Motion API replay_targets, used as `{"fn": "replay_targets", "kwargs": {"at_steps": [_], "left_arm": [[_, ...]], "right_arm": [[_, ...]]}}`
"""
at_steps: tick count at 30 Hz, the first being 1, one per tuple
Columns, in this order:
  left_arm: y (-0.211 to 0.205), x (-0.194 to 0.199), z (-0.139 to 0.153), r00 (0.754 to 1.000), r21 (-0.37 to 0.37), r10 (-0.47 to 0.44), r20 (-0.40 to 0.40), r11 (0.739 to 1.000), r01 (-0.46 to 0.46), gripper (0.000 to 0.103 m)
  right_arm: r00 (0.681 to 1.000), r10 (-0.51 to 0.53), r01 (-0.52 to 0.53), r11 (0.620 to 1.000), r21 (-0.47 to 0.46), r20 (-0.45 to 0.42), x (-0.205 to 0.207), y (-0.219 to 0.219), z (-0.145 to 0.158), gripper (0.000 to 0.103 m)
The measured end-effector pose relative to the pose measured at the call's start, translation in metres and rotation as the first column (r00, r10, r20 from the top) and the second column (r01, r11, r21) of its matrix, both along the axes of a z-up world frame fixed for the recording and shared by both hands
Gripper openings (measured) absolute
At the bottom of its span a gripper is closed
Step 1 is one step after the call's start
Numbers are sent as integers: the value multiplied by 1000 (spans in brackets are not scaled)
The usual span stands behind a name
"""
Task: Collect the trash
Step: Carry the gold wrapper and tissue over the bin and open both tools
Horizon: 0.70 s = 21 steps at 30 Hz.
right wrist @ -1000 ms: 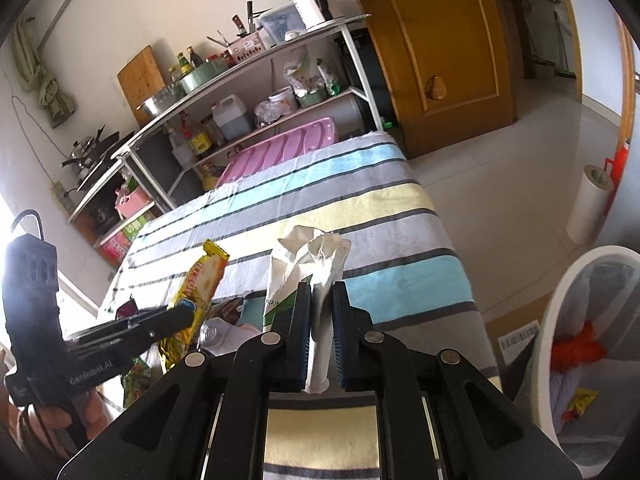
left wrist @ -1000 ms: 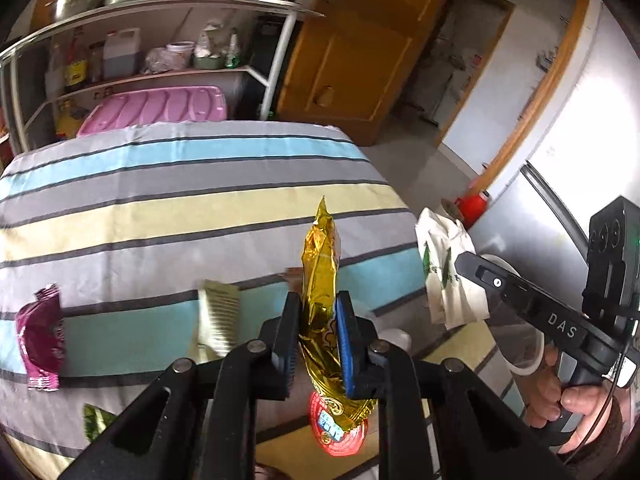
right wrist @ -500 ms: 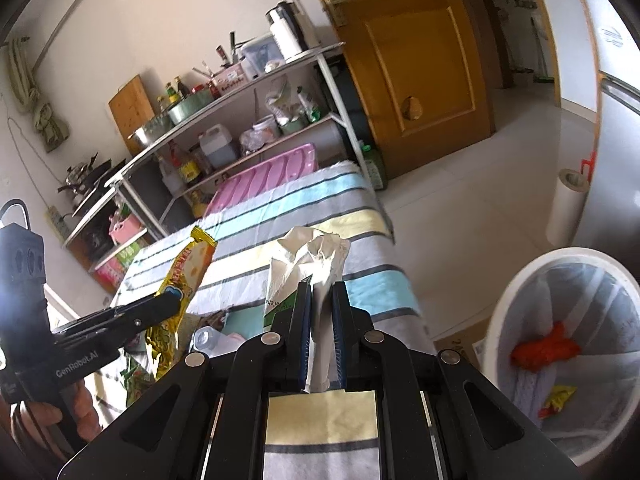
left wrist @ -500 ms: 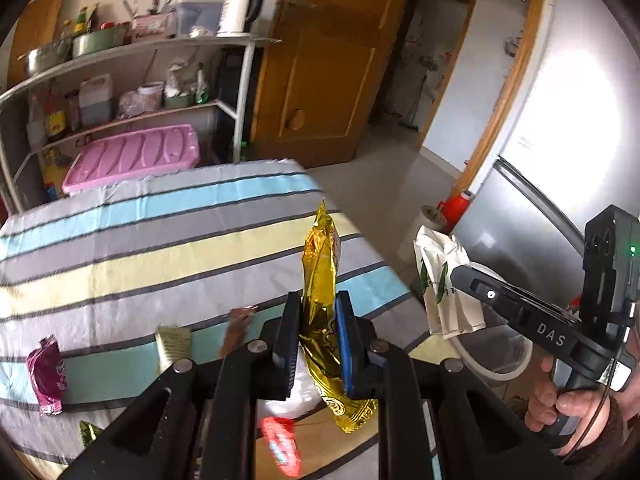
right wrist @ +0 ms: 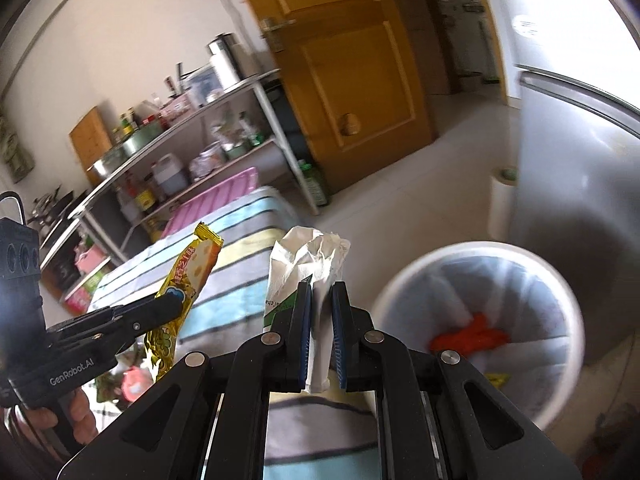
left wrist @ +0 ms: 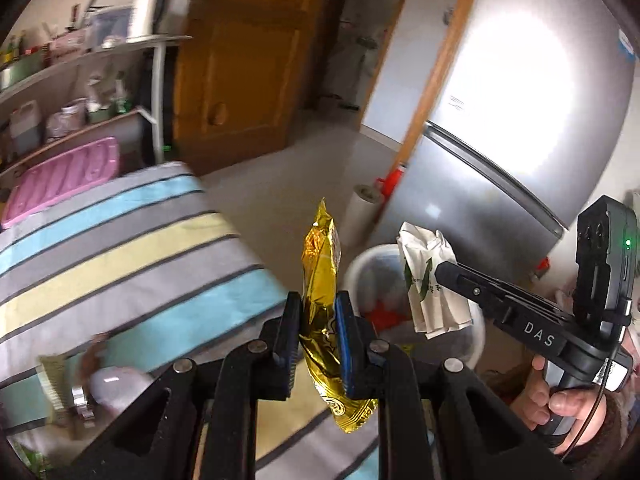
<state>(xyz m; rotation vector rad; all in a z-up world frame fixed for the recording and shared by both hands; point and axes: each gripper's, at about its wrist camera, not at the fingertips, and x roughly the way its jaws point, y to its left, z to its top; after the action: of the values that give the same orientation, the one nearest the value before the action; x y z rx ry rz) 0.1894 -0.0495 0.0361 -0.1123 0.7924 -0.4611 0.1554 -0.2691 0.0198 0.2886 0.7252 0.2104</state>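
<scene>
Both grippers have swung away from the striped surface (left wrist: pixel 120 256) toward the white trash bin (right wrist: pixel 476 264), which now fills far more of the right wrist view than a second ago. The left gripper (left wrist: pixel 318 340) is clenched on a gold snack wrapper (left wrist: pixel 322 276) that stands upright between its pads, beyond the surface's edge and just short of the bin. The right gripper (right wrist: pixel 320 336) is clamped on a crumpled white paper packet (right wrist: pixel 308 264), held up beside the bin's rim, with orange scraps (right wrist: pixel 468 336) lying inside the bin.
</scene>
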Motion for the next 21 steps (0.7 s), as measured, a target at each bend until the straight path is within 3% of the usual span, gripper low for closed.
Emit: {"fn": "replay_targets", "kwargs": {"at_steps": [11, 21], "left_arm": [[-97, 18, -24, 984, -9, -161, -79, 987, 161, 18], [-141, 29, -67, 967, 38, -172, -189, 982, 183, 18]], "right_arm": [[987, -139, 135, 989, -55, -84, -7, -75, -27, 11], [965, -186, 174, 981, -82, -186, 4, -103, -71, 11]]}}
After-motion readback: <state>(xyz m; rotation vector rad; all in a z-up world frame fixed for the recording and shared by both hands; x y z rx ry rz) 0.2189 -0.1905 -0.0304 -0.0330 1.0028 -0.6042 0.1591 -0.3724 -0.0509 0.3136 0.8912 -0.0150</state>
